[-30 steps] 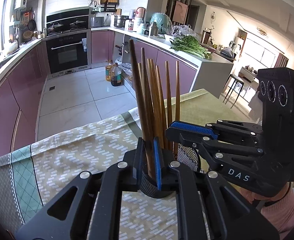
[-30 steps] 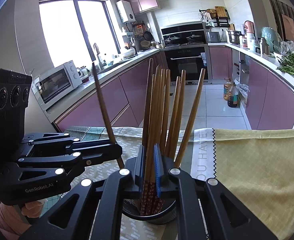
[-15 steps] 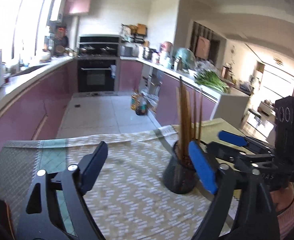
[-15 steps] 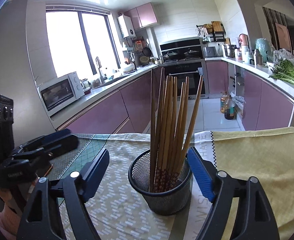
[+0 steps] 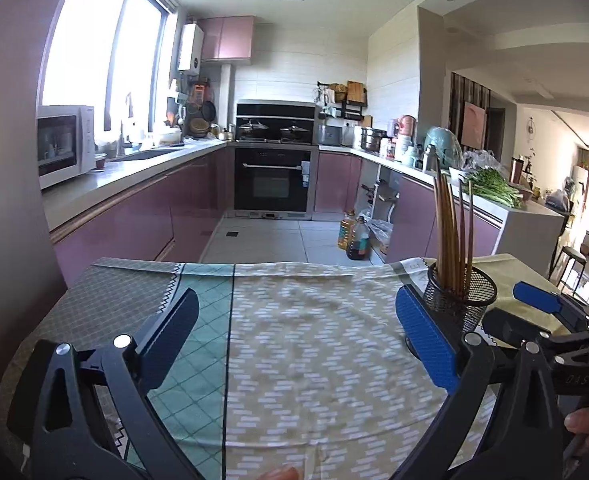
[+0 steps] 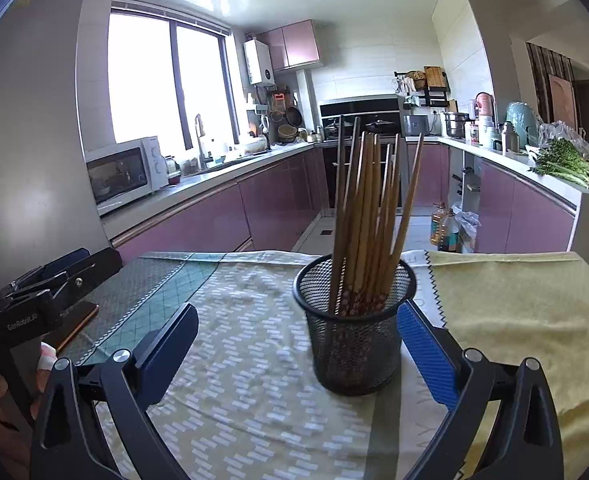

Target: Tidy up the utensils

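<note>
Both grippers have just sprung open and hold nothing. The right gripper (image 6: 294,340) stands spread wide, with the mesh cup (image 6: 354,320) apart from its pads. The left gripper (image 5: 300,328) gapes over bare tablecloth (image 5: 314,340). The chopsticks (image 6: 368,220) stand bunched upright in the cup, so the sorting looks done and both tools seem free to clear off.

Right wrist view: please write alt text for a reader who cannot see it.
A black mesh cup full of wooden chopsticks stands on a patterned tablecloth, between the wide-open fingers of the right gripper, which do not touch it. The left gripper is at the left edge; a kitchen lies behind.
</note>
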The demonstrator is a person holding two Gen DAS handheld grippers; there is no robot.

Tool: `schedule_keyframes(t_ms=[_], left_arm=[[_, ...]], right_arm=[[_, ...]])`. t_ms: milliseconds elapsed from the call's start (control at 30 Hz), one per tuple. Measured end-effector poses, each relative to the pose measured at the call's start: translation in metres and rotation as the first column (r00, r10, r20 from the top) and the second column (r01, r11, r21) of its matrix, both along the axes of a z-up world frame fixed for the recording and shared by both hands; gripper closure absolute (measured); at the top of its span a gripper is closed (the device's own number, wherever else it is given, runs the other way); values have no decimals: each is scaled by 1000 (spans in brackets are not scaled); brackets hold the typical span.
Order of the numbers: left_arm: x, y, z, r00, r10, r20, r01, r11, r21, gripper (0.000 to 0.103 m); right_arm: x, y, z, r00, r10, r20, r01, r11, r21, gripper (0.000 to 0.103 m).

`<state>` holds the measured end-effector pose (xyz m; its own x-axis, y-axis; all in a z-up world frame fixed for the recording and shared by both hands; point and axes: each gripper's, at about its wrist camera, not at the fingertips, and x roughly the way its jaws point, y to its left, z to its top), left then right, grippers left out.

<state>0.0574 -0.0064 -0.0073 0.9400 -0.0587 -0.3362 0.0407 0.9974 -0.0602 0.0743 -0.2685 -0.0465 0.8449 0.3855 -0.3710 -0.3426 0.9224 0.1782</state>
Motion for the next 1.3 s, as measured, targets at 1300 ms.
schedule_keyframes(t_ms=[1300], left_arm=[[-35,-6,-12,994,75,74,-76,997,22,6]], right_arm=[[-37,10,0,980,-109,164,113,993,-18,7]])
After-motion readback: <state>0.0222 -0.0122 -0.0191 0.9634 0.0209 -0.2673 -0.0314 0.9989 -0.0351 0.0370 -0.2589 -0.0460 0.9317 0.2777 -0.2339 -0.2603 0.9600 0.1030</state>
